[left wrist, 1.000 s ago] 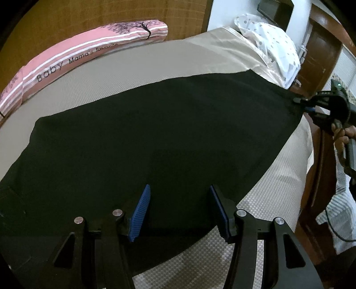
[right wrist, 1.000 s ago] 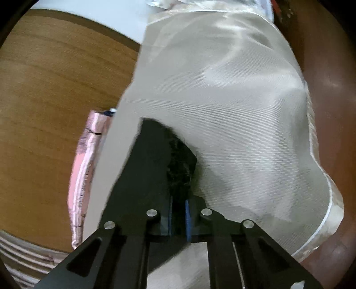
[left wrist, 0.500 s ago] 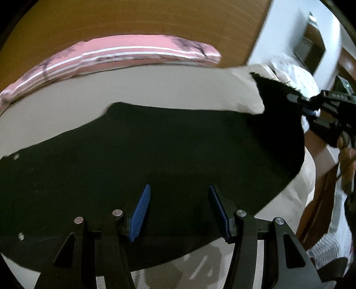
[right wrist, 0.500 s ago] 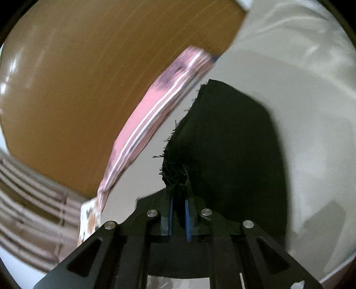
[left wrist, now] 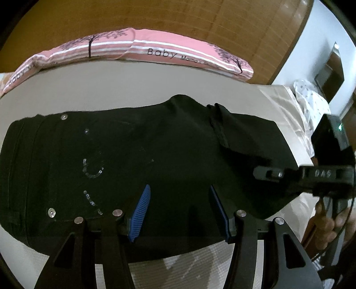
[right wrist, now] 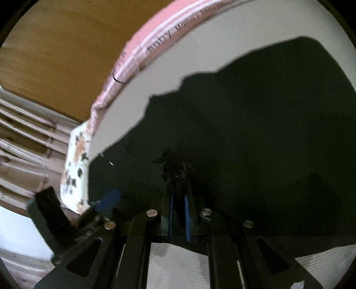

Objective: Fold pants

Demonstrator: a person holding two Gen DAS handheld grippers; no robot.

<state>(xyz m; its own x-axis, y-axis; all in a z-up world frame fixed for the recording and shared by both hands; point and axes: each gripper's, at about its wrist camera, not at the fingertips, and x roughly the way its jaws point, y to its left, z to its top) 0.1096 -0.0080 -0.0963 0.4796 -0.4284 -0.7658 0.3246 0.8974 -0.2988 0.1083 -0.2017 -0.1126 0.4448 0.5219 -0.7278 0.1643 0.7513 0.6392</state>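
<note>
Black pants (left wrist: pixel 133 160) lie on a beige bed sheet (left wrist: pixel 111 84), with rivets and a stitched pocket at the left. The leg end is folded over onto the upper part. My left gripper (left wrist: pixel 178 211) is open and empty, its blue pads hovering over the near edge of the pants. My right gripper (right wrist: pixel 178 200) is shut on the frayed hem of the pants (right wrist: pixel 175 169) and holds it low over the folded cloth (right wrist: pixel 255 133). The right gripper also shows in the left wrist view (left wrist: pixel 278 173) at the right.
A pink striped pillow (left wrist: pixel 142 49) lies along the wooden headboard (left wrist: pixel 178 17) at the far side. A white dotted cloth (left wrist: pixel 311 102) sits at the right corner. A floral cushion (right wrist: pixel 75 169) is at the bed's left end. The bed's near edge (left wrist: pixel 189 266) runs under my left gripper.
My right gripper has carried the hem across the bed toward the waist end and lowered it, folding the leg over. My left gripper stayed open and swung left.
</note>
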